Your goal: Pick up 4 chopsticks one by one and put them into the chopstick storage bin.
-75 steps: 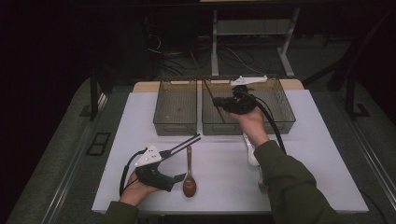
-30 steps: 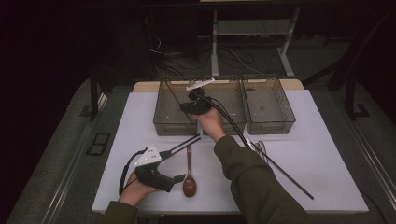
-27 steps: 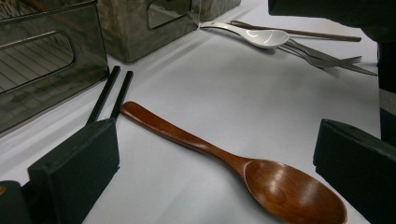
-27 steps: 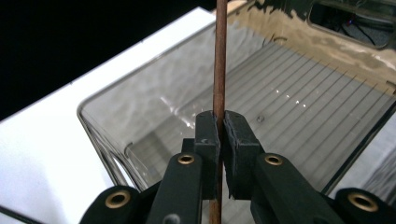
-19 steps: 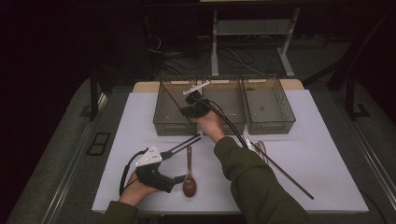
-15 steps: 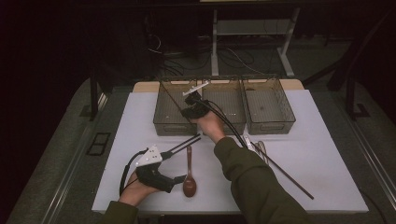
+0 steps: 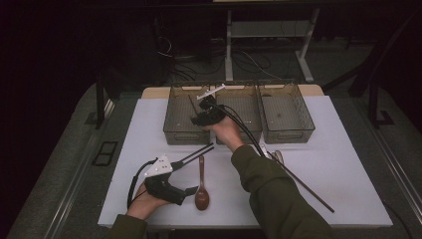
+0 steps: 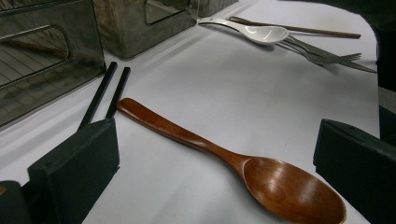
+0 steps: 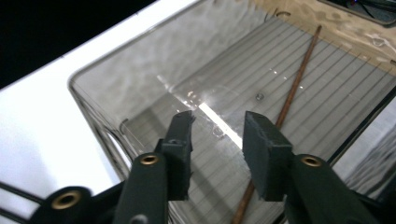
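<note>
Three clear bins stand in a row at the table's far edge: the left bin [image 7: 188,113] holds one brown chopstick [image 9: 289,88] lying flat on its ribbed floor, and the right gripper [image 9: 217,135] hangs over that bin with its jaws parted and nothing between them; what the middle bin [image 7: 244,107] and right bin [image 7: 286,112] contain is hard to make out through the tinted walls. The left gripper [image 7: 211,148] rests on the white table [image 7: 348,164], jaws spread wide either side of the wooden spoon [image 8: 243,163], touching nothing, with a pair of black chopsticks [image 8: 106,91] just beside the spoon's handle. Near the bins lie a white spoon [image 8: 254,31], a fork [image 8: 327,53] and a second brown chopstick [image 8: 299,29], the fork partly cut off by the person's sleeve [image 7: 278,199].
</note>
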A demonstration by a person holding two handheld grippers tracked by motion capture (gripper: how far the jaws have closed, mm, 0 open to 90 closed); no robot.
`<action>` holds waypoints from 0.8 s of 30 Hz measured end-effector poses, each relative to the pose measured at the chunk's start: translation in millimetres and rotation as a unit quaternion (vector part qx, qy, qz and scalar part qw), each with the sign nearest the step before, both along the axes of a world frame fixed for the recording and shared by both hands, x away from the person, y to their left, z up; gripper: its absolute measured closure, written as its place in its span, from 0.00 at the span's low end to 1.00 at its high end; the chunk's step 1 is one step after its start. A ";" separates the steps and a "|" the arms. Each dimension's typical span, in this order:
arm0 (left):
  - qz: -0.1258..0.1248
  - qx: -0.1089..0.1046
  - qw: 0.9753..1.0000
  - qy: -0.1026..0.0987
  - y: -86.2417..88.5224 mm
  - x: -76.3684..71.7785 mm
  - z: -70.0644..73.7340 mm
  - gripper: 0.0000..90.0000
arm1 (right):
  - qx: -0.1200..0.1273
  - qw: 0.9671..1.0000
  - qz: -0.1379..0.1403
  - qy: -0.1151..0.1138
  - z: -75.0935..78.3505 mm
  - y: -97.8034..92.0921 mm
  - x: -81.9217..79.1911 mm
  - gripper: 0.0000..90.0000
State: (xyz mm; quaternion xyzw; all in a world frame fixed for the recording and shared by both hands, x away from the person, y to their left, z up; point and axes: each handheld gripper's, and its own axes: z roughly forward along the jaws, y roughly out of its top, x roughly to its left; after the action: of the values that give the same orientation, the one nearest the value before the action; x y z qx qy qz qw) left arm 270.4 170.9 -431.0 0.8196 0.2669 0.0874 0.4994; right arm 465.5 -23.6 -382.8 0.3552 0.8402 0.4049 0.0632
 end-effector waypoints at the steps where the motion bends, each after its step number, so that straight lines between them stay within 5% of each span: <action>1: 0.001 -0.001 1.000 0.000 -0.2 0.0 -0.2 0.00 | 0.001 1.000 0.001 0.000 2.0 -1.2 -0.4 0.64; 13: 0.002 0.003 1.000 0.002 -1.1 0.1 -0.6 0.00 | 0.019 1.000 0.003 -0.021 36.9 -34.0 -16.4 0.48; 24: 0.004 0.003 1.000 0.004 -2.0 -0.2 -1.3 0.00 | 0.015 1.000 0.000 -0.023 47.7 -71.3 -32.9 0.32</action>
State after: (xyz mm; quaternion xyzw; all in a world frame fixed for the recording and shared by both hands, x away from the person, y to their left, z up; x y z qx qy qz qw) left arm 270.2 168.9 -432.3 0.8207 0.2716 0.0871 0.4952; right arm 432.6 -94.9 -335.2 0.3466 0.8322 0.4257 0.0773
